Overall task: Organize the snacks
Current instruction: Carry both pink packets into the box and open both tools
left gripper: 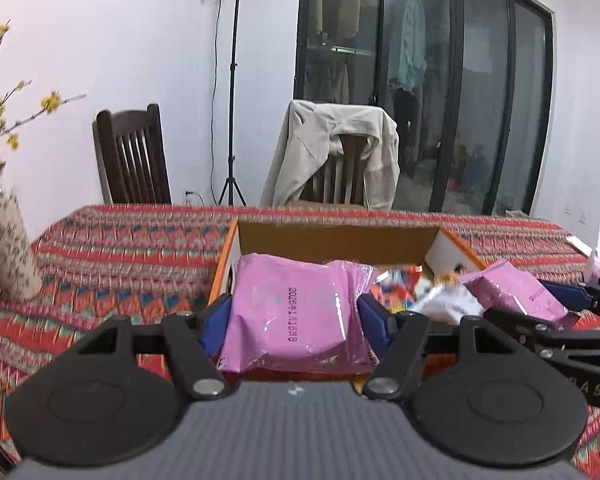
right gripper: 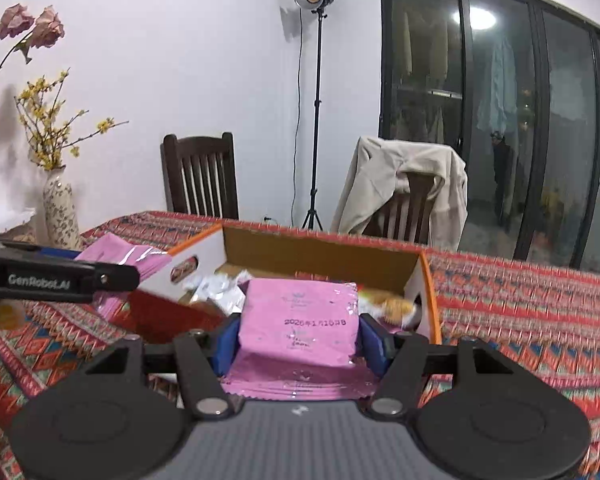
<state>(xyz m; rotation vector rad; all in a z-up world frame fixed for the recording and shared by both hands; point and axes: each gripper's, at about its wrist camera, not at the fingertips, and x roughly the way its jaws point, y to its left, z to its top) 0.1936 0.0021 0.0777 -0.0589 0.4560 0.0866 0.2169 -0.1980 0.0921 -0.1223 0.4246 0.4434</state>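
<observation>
Nearest, left wrist view: left gripper [left gripper: 294, 316] clenched on a pink snack packet [left gripper: 292, 312], blue pads pressing both sides, printed date facing up. Same picture on the other side: right gripper [right gripper: 298, 340] clamped on a second pink packet [right gripper: 300, 328], crimped edge hanging toward the camera.

Both tools held roughly level, pointing forward across the table, side by side; right gripper visible at the right edge of the left view, left gripper at the left edge of the right view.

Just beyond the fingertips: open cardboard box [right gripper: 324, 246] with orange-trimmed walls, already holding mixed snacks [right gripper: 220, 290], white wrappers and something yellow-orange. Both packets poised at or just above the near rim; whether over it or short of it, cannot tell.

Step in hand, by judgement: carrying packets into the box. Next move likely calls for lowering each into free space, then releasing without crushing what lies below.

Farther: patterned tablecloth [left gripper: 120, 248], vase [right gripper: 60, 212], two chairs, light stand, dark glass doors.
</observation>
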